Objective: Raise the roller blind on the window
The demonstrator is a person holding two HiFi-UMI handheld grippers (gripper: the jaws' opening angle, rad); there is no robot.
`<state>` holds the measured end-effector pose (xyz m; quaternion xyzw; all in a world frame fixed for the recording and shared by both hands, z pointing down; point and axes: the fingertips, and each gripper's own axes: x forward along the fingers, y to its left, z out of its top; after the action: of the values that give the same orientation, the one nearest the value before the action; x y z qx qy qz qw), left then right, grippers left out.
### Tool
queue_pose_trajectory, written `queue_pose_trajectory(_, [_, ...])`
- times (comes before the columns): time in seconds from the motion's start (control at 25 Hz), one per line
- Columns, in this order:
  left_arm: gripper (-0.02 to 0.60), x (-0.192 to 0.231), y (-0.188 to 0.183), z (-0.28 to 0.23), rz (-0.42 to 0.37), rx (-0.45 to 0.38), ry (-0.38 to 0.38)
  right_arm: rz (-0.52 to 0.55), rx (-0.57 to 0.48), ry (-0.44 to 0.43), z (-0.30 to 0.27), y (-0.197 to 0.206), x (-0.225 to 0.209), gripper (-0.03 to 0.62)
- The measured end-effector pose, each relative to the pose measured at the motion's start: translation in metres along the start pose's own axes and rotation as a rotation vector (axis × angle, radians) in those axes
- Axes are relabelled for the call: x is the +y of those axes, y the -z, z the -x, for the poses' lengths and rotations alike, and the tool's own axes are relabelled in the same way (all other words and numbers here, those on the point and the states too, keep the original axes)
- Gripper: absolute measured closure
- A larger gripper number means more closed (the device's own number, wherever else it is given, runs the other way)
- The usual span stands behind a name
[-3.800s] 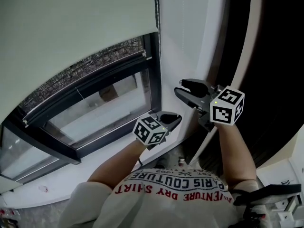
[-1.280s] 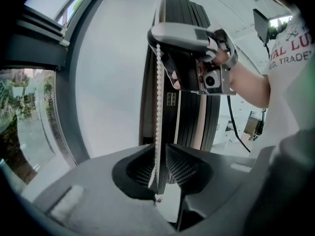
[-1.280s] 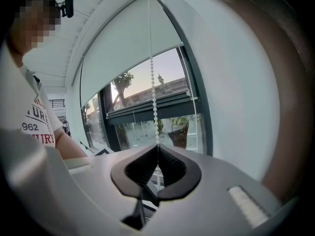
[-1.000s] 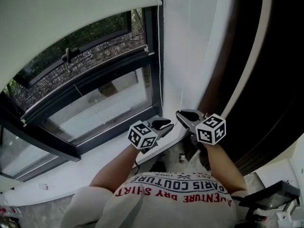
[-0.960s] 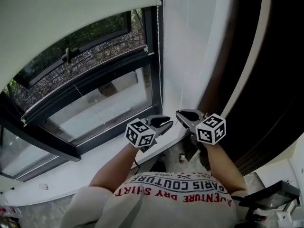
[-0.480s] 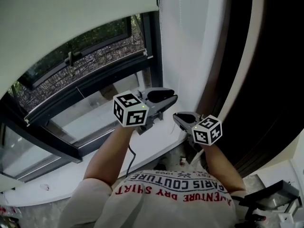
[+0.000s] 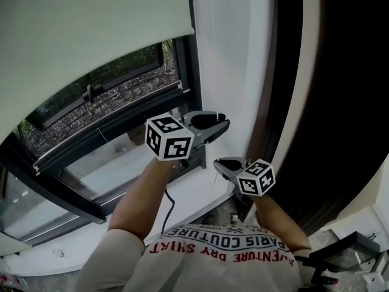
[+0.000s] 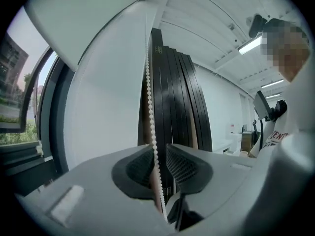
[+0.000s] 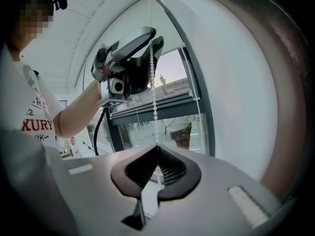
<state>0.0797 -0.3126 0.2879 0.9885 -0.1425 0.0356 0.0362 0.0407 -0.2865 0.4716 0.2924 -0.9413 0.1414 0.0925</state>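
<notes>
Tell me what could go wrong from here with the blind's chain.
1. The left gripper has its jaws apart around the bead chain. If it closes off-centre, the chain could slip out and the next pull would do nothing.
2. Only the right gripper is clamped on the chain. If it lets go before the left one grips, the blind might drop back.

- On the chest of the person's white T-shirt [image 7: 226, 255], seen upside down in the head view, we read dark "PARIS COUTURE" above red "AVENTURE DRY SHIRT".
- In the right gripper view, we make out only the red letters "XURY" on that shirt [image 9: 35, 113].
- In the left gripper view, the shirt's print is too small for us to read.
</notes>
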Motion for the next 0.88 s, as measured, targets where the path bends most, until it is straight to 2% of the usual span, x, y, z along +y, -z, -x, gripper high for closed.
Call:
queue_pose_trajectory(0.08, [0.555, 0.001, -0.002, 0.000, -0.013, 0.007, -0.015, 0.005, 0.001, 0.002, 0.000, -0.001, 0.001, 0.586])
queue_pose_trajectory(0.12, [0.560, 0.002, -0.002, 0.001, -0.012, 0.007, -0.021, 0.009, 0.003, 0.003, 0.000, -0.002, 0.001, 0.586])
queue_pose_trajectory(0.36, [0.571, 0.000, -0.002, 0.005, 0.026, -0.005, -0.014, 0.028, 0.016, 0.013, 0.003, 0.000, 0.004, 0.586])
queue_pose_trajectory(0.72, [0.577, 0.006, 0.000, 0.015, 0.013, -0.042, -0.047, 0.032, 0.010, 0.015, 0.002, 0.002, 0.007, 0.586])
queue_pose_trajectory(0.88, [0.578, 0.007, 0.006, 0.015, -0.006, -0.034, -0.063, 0.031, 0.022, 0.019, 0.000, 0.009, 0.006, 0.586])
